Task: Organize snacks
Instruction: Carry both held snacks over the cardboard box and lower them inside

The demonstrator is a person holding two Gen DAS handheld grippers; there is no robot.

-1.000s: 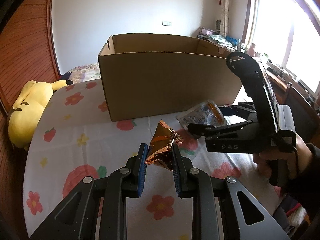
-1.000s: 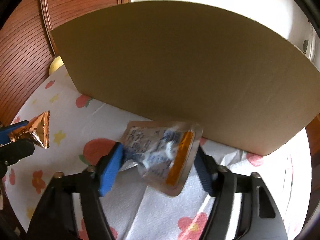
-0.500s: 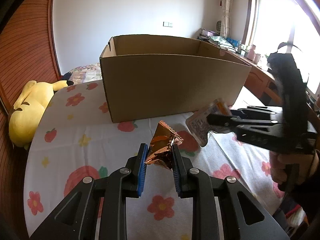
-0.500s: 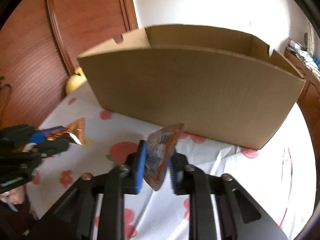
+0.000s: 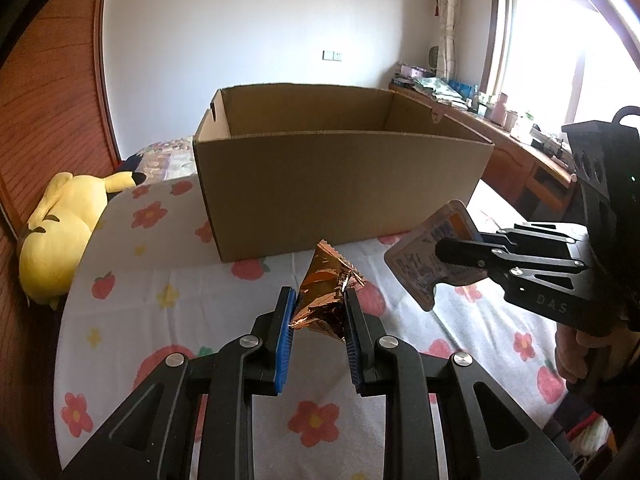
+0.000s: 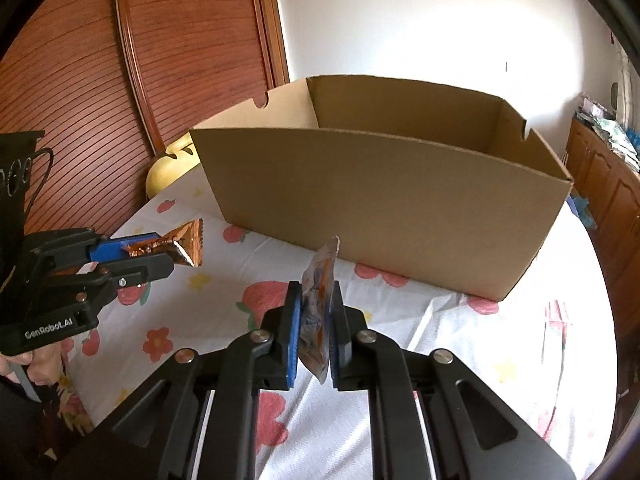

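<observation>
Above a flower-print tablecloth (image 5: 168,280), both grippers are hanging level in the air, each pointing toward the open cardboard box (image 5: 340,184) standing just ahead. The left gripper (image 5: 318,312) is clamping a crinkled copper foil packet (image 5: 324,292) between its blue pads. The right gripper (image 6: 314,320), held in the person's right hand (image 5: 576,356), is pinching a flat clear snack pouch (image 6: 318,300) edge-on. A yellow plush toy (image 5: 60,224) is lying at the table's far left.
</observation>
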